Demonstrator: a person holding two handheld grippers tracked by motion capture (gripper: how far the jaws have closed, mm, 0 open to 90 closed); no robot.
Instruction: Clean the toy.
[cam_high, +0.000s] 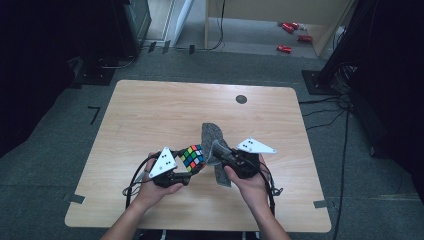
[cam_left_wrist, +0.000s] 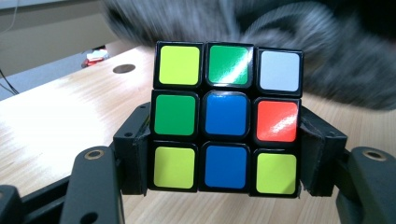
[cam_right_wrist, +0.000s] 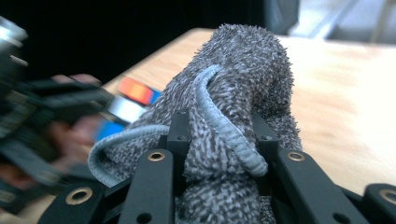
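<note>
From the high view, both forearms reach in from the near edge of the worktop (cam_high: 150, 115); the left hand-held gripper (cam_high: 187, 167) pinches a colour cube (cam_high: 193, 157), and the right hand-held gripper (cam_high: 216, 155) clamps a grey cloth (cam_high: 212, 135) just beside it. The left gripper view shows the cube's face, a blue centre among yellow, green, white and orange squares. The right gripper view shows the cloth's corded hem bunched between the jaws.
</note>
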